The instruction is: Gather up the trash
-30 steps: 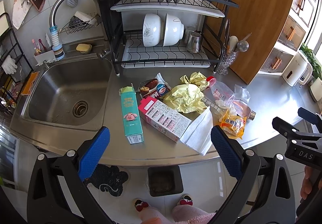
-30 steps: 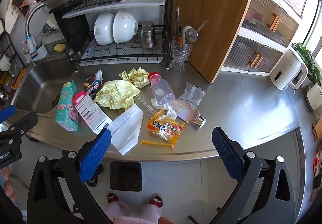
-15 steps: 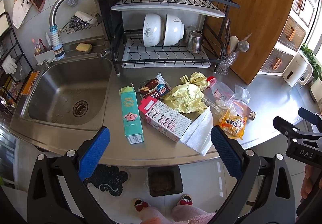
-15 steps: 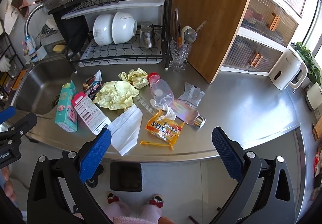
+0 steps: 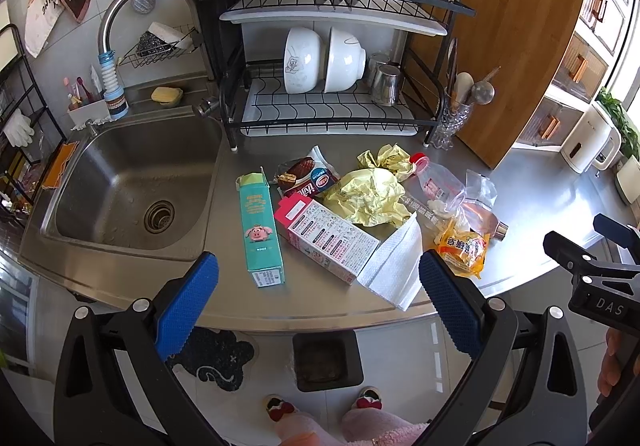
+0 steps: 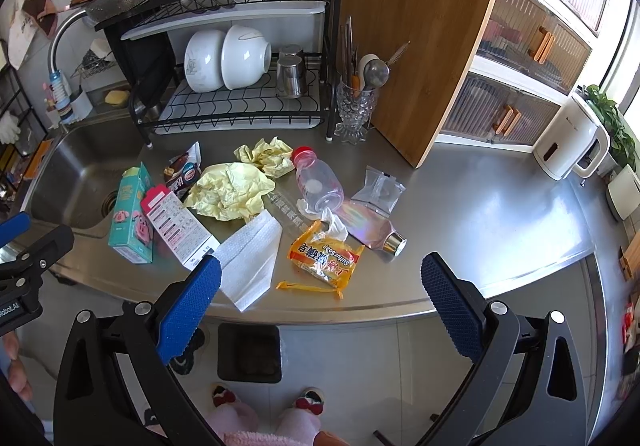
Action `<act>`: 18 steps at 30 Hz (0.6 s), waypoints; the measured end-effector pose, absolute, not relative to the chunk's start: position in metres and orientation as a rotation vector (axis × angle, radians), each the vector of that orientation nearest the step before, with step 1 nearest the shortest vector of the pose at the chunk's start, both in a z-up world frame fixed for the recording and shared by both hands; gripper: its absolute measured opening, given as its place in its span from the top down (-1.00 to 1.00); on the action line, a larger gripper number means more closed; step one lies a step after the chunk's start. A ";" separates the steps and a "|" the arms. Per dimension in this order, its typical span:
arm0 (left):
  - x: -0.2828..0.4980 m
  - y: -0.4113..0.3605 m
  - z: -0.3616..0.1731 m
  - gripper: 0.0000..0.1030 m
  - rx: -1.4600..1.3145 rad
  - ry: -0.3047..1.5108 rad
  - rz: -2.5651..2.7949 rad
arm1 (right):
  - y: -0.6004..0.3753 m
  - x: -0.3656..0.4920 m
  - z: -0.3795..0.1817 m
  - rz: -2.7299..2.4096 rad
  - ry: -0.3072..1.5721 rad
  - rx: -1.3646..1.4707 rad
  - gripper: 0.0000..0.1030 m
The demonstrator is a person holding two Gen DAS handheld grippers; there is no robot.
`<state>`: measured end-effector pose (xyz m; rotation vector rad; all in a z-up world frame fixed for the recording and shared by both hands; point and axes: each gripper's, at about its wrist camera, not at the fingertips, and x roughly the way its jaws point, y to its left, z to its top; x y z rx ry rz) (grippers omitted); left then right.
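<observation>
Step in hand, by my reading: start of pickup — nothing collected yet. Left tongs (image 5: 318,292) and right tongs (image 6: 320,296) both spread wide and empty, held over the desk (image 6: 500,213) front edge. Trash lies clustered mid-desk: teal carton (image 5: 259,224), pink-and-white carton (image 5: 326,236), crumpled yellow paper (image 5: 368,195), white napkin (image 6: 252,260), clear bottle (image 6: 318,183), orange soap wrapper (image 6: 326,258). Black bin (image 6: 249,352) sits on the floor below the edge. Next move likely — lower onto a near piece, close, carry to bin.
</observation>
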<state>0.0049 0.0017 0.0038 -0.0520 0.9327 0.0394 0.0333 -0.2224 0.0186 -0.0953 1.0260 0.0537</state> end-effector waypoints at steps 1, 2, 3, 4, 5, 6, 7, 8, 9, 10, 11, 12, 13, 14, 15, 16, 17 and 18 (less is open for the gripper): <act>0.005 0.002 0.004 -0.85 -0.051 0.932 0.040 | -0.223 0.033 0.019 0.053 1.026 -0.095 -0.94; 0.005 0.002 0.004 -0.85 -0.051 0.932 0.040 | -0.223 0.033 0.019 0.053 1.025 -0.096 -0.94; 0.005 0.002 0.004 -0.85 -0.052 0.933 0.039 | -0.223 0.033 0.019 0.051 1.025 -0.098 -0.94; 0.005 0.002 0.004 -0.85 -0.052 0.933 0.039 | -0.222 0.033 0.020 0.050 1.023 -0.099 -0.94; 0.005 0.002 0.004 -0.85 -0.051 0.933 0.040 | -0.222 0.034 0.020 0.050 1.024 -0.100 -0.94; 0.005 0.002 0.004 -0.85 -0.050 0.933 0.041 | -0.222 0.034 0.020 0.050 1.024 -0.099 -0.94; 0.005 0.002 0.004 -0.85 -0.051 0.933 0.041 | -0.222 0.034 0.020 0.049 1.023 -0.099 -0.94; 0.006 0.002 0.004 -0.85 -0.051 0.933 0.041 | -0.222 0.034 0.020 0.048 1.022 -0.101 -0.94; 0.006 0.002 0.004 -0.85 -0.052 0.933 0.042 | -0.222 0.034 0.021 0.048 1.022 -0.102 -0.94; 0.006 0.002 0.004 -0.85 -0.053 0.933 0.042 | -0.222 0.034 0.021 0.049 1.021 -0.101 -0.94; 0.006 0.002 0.004 -0.85 -0.052 0.934 0.042 | -0.222 0.034 0.021 0.049 1.021 -0.102 -0.94; 0.006 0.002 0.005 -0.85 -0.052 0.933 0.042 | -0.222 0.034 0.021 0.049 1.021 -0.102 -0.94; 0.006 0.002 0.005 -0.85 -0.052 0.933 0.042 | -0.222 0.034 0.021 0.048 1.021 -0.102 -0.94; 0.006 0.002 0.005 -0.85 -0.053 0.933 0.042 | -0.222 0.034 0.021 0.047 1.022 -0.101 -0.94; 0.006 0.002 0.004 -0.85 -0.052 0.933 0.041 | -0.222 0.034 0.021 0.047 1.022 -0.101 -0.94; 0.006 0.002 0.005 -0.85 -0.052 0.933 0.042 | -0.222 0.035 0.021 0.045 1.022 -0.102 -0.94; 0.006 0.002 0.005 -0.85 -0.051 0.933 0.043 | -0.222 0.035 0.021 0.044 1.023 -0.102 -0.94; 0.006 0.003 0.005 -0.85 -0.052 0.933 0.043 | -0.222 0.035 0.022 0.045 1.023 -0.102 -0.94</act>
